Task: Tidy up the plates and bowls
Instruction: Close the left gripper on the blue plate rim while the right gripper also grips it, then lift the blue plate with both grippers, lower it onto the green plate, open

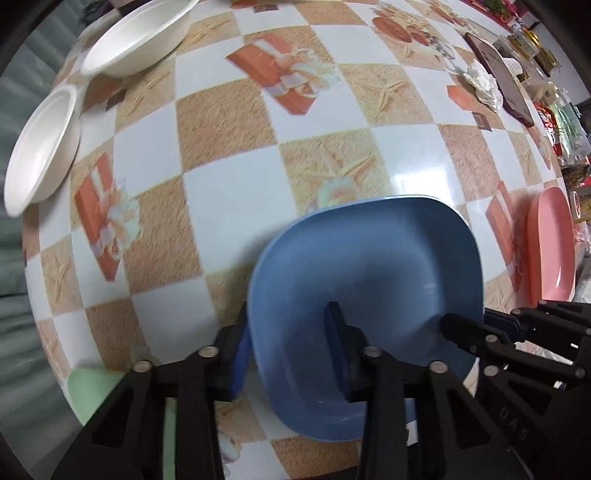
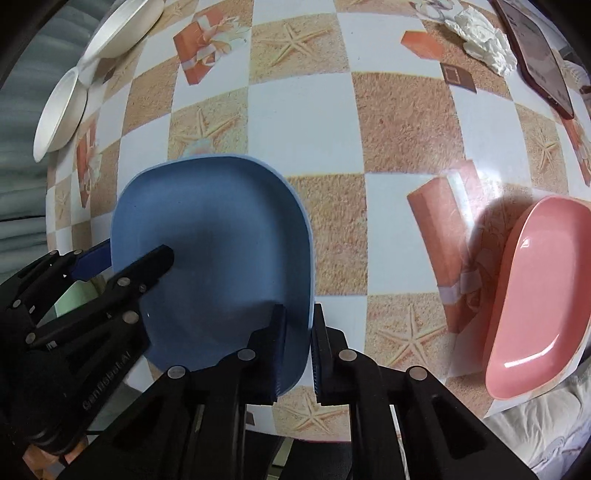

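A: Where's the blue plate right now?

B: Lower centre of both views, over the checkered table. The right tongs are pinching its rim, one finger inside the plate and one outside. The left tongs straddle the opposite rim, one pad outside and one inside; they look closed on the wall, though I can't confirm that both pads touch.

A: Is it lifted or resting?

B: Hard to say. It sits tilted and shows a shadow under its far edge, so I'd judge it partly off the table, but I can't be sure.

A: What else needs sorting?

B: A pink plate lies at the right edge of the right wrist view, well apart from the blue one. Two white bowls sit side by side at the upper left, not nested. A pale green dish peeks out at the lower left of the left wrist view, mostly hidden by the tongs.

A: So how far along?

B: Early, I'd judge. Nothing is stacked: plates are scattered and bowls are separate. A crumpled tissue and a phone sit at the upper right.
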A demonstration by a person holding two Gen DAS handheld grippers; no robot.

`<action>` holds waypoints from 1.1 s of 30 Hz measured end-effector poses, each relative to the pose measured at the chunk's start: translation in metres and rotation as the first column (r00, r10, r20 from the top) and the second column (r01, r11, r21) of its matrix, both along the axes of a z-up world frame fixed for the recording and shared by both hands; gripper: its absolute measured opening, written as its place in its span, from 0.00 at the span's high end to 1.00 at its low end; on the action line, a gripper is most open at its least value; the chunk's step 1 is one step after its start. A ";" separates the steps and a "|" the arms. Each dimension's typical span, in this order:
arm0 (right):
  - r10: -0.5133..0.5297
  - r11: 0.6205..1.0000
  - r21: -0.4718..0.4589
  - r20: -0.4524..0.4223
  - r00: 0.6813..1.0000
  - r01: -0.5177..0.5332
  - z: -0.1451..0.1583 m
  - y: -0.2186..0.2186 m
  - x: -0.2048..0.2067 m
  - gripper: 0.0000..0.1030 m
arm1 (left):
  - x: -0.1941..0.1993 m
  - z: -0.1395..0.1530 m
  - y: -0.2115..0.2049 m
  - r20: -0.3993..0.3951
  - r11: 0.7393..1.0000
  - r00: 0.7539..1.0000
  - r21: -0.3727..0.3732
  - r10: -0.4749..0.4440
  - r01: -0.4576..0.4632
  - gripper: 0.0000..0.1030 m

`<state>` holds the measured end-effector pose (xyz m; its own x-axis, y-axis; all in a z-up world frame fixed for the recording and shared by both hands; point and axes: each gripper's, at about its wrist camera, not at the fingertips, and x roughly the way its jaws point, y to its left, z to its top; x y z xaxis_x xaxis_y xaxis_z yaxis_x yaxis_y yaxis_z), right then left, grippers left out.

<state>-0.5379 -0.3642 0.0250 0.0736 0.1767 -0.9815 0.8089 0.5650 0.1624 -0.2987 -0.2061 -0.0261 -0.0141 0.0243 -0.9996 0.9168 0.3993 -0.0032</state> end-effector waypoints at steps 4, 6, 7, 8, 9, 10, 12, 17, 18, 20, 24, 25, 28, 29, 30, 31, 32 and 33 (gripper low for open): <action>0.020 0.999 0.045 -0.005 1.000 -0.020 -0.003 0.011 0.000 0.87 | -0.029 0.007 0.008 -0.029 0.999 0.999 0.026 0.024 -0.023 0.69; 0.034 0.997 0.072 -0.012 0.999 -0.033 -0.005 0.020 -0.006 0.87 | -0.052 0.012 0.009 -0.025 0.999 1.000 0.040 0.016 -0.015 0.69; 0.038 0.996 0.076 -0.019 0.999 -0.037 -0.005 0.024 -0.006 0.87 | -0.057 0.013 0.011 -0.026 0.999 1.000 0.041 0.012 -0.011 0.69; 0.038 0.996 0.079 -0.021 0.999 -0.037 -0.006 0.025 -0.006 0.87 | -0.067 0.015 0.011 -0.028 0.999 1.000 0.044 0.007 -0.006 0.69; 0.036 0.996 0.086 -0.022 0.999 -0.034 -0.007 0.027 -0.006 0.87 | -0.079 0.018 0.011 -0.031 0.999 1.000 0.048 0.002 -0.001 0.69; 0.038 0.995 0.091 -0.025 0.999 -0.036 -0.010 0.025 -0.004 0.87 | -0.085 0.019 0.011 -0.033 0.999 0.999 0.049 0.000 0.001 0.69; 0.043 0.995 0.089 -0.028 0.999 -0.041 -0.010 0.029 -0.002 0.87 | -0.104 0.025 0.009 -0.036 0.999 0.999 0.049 -0.003 0.005 0.69; 0.063 0.993 0.098 -0.032 0.997 -0.060 -0.014 0.044 0.000 0.87 | -0.138 0.041 0.002 -0.031 0.999 1.000 0.041 0.003 -0.002 0.69; 0.068 0.991 0.115 -0.034 0.997 -0.064 -0.010 0.041 -0.018 0.87 | -0.137 0.041 0.006 -0.029 0.999 1.000 0.039 0.005 -0.004 0.69; 0.074 0.991 0.114 -0.035 0.997 -0.069 -0.011 0.046 -0.017 0.87 | -0.147 0.047 0.002 -0.031 0.999 0.999 0.035 0.008 -0.007 0.69; 0.073 0.991 0.112 -0.037 0.997 -0.069 -0.007 0.054 -0.015 0.87 | -0.164 0.052 0.015 -0.026 1.000 1.000 0.027 -0.003 0.003 0.69; 0.073 0.992 0.110 -0.038 0.997 -0.069 -0.006 0.056 -0.014 0.87 | -0.164 0.054 0.019 -0.023 1.000 1.000 0.024 -0.006 0.007 0.69; 0.078 0.992 0.101 -0.042 0.996 -0.073 -0.009 0.060 -0.010 0.87 | -0.174 0.065 0.026 -0.019 1.000 1.000 0.011 -0.012 0.012 0.69; 0.081 0.992 0.096 -0.043 0.996 -0.077 -0.006 0.058 -0.009 0.87 | -0.183 0.070 0.024 -0.017 1.000 1.000 0.006 -0.013 0.013 0.69; 0.084 0.993 0.092 -0.043 0.996 -0.080 -0.004 0.056 -0.007 0.87 | -0.176 0.076 0.028 -0.017 1.000 1.000 0.001 -0.013 0.013 0.69; 0.087 0.993 0.086 -0.039 0.995 -0.084 -0.002 0.057 -0.005 0.87 | -0.162 0.080 0.033 -0.015 1.000 1.000 -0.005 -0.014 0.014 0.69; 0.091 0.993 0.080 -0.035 0.995 -0.088 0.001 0.058 -0.003 0.87 | -0.170 0.084 0.033 -0.011 1.000 1.000 -0.010 -0.012 0.012 0.69; 0.095 0.993 0.078 -0.033 0.995 -0.093 0.006 0.056 -0.001 0.87 | -0.178 0.092 0.032 -0.006 1.000 1.000 -0.019 -0.009 0.008 0.69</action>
